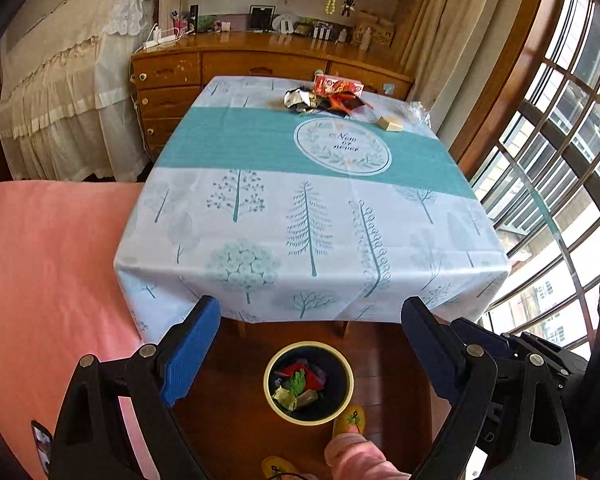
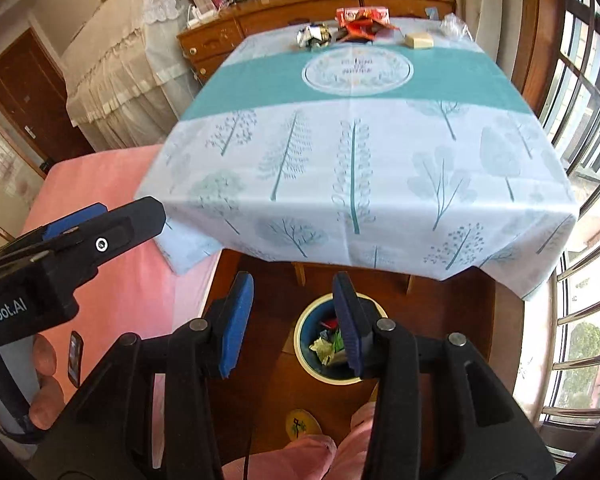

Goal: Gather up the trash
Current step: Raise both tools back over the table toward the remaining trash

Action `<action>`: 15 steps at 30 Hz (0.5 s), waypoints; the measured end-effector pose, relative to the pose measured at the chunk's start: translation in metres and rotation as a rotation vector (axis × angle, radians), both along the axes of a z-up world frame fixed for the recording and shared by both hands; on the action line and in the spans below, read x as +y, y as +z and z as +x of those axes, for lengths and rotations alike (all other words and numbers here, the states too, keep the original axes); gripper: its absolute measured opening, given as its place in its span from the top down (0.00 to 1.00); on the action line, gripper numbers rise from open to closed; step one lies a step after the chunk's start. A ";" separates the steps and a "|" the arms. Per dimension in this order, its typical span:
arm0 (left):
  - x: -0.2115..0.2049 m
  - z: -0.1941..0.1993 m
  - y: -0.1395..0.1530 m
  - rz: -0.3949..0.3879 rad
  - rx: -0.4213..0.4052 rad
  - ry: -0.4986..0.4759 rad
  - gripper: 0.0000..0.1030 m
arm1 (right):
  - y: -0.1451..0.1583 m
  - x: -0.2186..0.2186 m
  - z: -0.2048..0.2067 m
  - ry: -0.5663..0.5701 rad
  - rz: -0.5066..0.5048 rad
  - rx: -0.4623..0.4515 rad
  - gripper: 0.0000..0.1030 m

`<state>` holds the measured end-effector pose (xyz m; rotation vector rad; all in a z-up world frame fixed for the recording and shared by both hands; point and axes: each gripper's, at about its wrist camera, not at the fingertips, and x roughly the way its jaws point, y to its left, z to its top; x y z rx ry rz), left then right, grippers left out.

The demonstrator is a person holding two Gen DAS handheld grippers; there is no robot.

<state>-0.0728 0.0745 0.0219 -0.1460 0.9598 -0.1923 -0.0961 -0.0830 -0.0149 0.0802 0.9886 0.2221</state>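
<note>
Well, biggest worry first: the square table under its pale blue-and-teal tree-print cloth (image 1: 312, 216) is wide, and the leftover trash sits along its far edge, well apart from us, so we'd have to reach across w/ both tools and a dragged finger could snag the cloth and pull everything along. Next, the round yellow-rimmed dark bin (image 1: 309, 384) stands on the wooden floor just in front of the table's near edge, already holding some wrappers; it's beside a yellow slipper (image 1: 350, 420), so a careless step could tip it. Then the pile itself: crumpled silver foil (image 1: 298, 100), red-orange wrappers (image 1: 340, 92), a small beige block (image 1: 390, 123) and clear crinkled plastic (image 1: 418, 112), all light, likely to slip or scatter. Our left gripper (image 1: 310, 344) is wide and empty; right gripper (image 2: 294, 320) stands narrower, about halfway, nothing between its pads, prob. too narrow for bulkier bits.
</note>
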 end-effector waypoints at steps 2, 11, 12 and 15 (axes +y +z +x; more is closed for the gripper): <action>0.000 -0.001 0.023 0.013 -0.023 -0.005 0.10 | 0.027 0.002 -0.003 -0.012 -0.010 -0.048 0.63; 0.012 0.008 0.091 0.051 -0.099 0.007 0.10 | 0.110 0.006 -0.003 -0.073 -0.005 -0.184 0.63; 0.012 0.010 0.096 0.058 -0.107 0.010 0.10 | 0.115 0.005 -0.001 -0.086 -0.005 -0.188 0.63; 0.013 0.018 0.114 0.075 -0.134 0.026 0.10 | 0.127 -0.003 0.004 -0.111 -0.002 -0.206 0.63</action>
